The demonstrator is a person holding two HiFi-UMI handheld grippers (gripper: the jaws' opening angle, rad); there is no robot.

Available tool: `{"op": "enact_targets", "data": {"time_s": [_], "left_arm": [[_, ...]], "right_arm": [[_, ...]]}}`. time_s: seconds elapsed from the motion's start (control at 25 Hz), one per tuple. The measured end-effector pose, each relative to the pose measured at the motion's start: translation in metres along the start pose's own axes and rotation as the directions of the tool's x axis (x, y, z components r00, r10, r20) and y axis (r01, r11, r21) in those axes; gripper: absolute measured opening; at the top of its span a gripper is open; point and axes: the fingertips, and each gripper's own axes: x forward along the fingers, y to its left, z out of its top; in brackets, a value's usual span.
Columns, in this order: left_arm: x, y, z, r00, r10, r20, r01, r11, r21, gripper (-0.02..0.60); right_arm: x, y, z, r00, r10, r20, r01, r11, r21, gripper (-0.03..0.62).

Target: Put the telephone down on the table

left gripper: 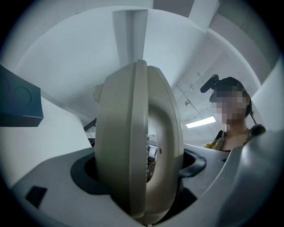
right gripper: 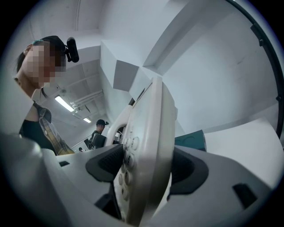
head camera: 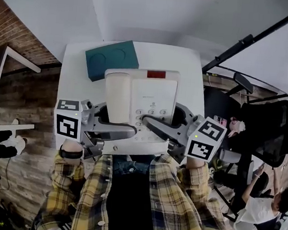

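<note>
Cream plastic: in the head view the telephone [head camera: 140, 104] is held over the near edge of the table [head camera: 189, 61], gripped by left claw [head camera: 117, 132] and right claw [head camera: 158, 127]. In the left gripper view its handset [left gripper: 120, 142] side is clamped. In the right gripper view the keypad [right gripper: 128, 164] edge is pinched. If lowered tilted, the handset could be tipped off.

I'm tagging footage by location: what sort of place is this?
Likely an office or workshop: a white table, a desk telephone, a black office chair and a brick wall.
</note>
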Motion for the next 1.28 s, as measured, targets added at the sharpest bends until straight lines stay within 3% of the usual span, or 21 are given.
{"op": "enact_targets", "data": {"time_s": [0.48, 1.28], "left_arm": [[0.003, 0.018, 0.012, 0.997, 0.066, 0.044, -0.065, 0.998, -0.024, 0.422], [-0.021, 0.034, -0.002, 0.998, 0.06, 0.002, -0.06, 0.995, -0.08, 0.422]], "right_arm": [[0.01, -0.02, 0.007, 0.997, 0.068, -0.033, -0.068, 0.997, 0.022, 0.291], [0.033, -0.022, -0.018, 0.997, 0.037, -0.068, -0.03, 0.994, 0.1, 0.291]]}}
